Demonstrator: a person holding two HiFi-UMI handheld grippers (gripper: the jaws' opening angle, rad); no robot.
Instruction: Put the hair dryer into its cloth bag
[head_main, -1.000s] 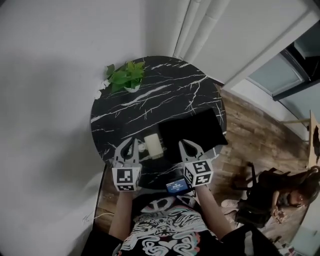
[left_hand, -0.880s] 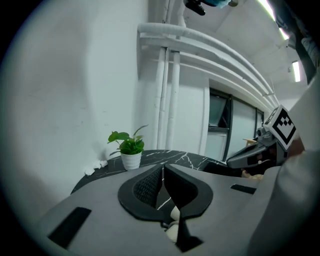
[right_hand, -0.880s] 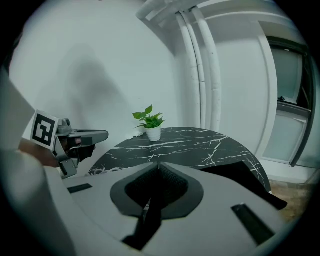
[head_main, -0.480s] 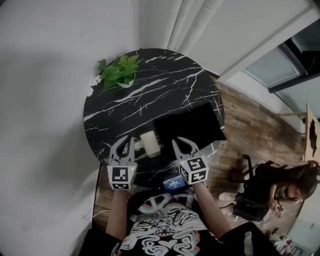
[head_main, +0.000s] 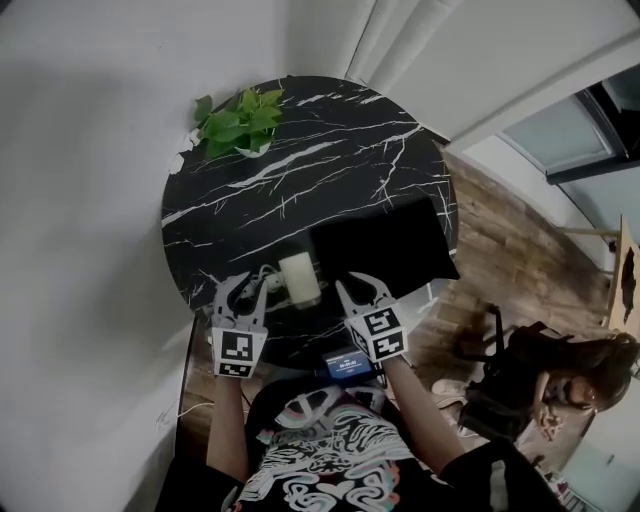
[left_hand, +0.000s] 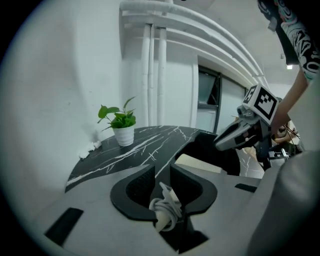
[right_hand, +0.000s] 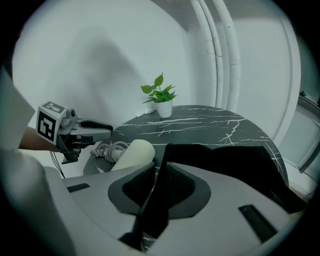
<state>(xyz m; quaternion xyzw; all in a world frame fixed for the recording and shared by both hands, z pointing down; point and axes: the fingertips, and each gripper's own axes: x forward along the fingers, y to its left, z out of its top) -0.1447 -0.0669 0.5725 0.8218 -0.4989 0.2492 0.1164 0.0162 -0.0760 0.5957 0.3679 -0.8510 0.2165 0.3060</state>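
A cream hair dryer (head_main: 299, 279) lies near the front of the round black marble table (head_main: 330, 170), its pale cord (head_main: 262, 284) coiled at its left. My left gripper (head_main: 240, 290) hangs over that coil. In the left gripper view its jaws (left_hand: 161, 172) have just been opening and stand slightly apart, with the cord (left_hand: 165, 210) loose between them and the dryer (left_hand: 197, 164) beyond. The black cloth bag (head_main: 385, 250) lies flat right of the dryer. My right gripper (head_main: 358, 288) is shut on the bag's near edge, and fabric (right_hand: 225, 160) runs between its jaws (right_hand: 160, 167).
A potted green plant (head_main: 240, 125) stands at the table's far left, by the white wall. Wood floor lies right of the table, where a person sits on a dark chair (head_main: 500, 400). A small device with a blue screen (head_main: 345, 365) hangs at my chest.
Both grippers have sunk toward the table's near edge. The left jaws, closed before, now stand slightly apart over the cord. Dryer and bag lie in the same places.
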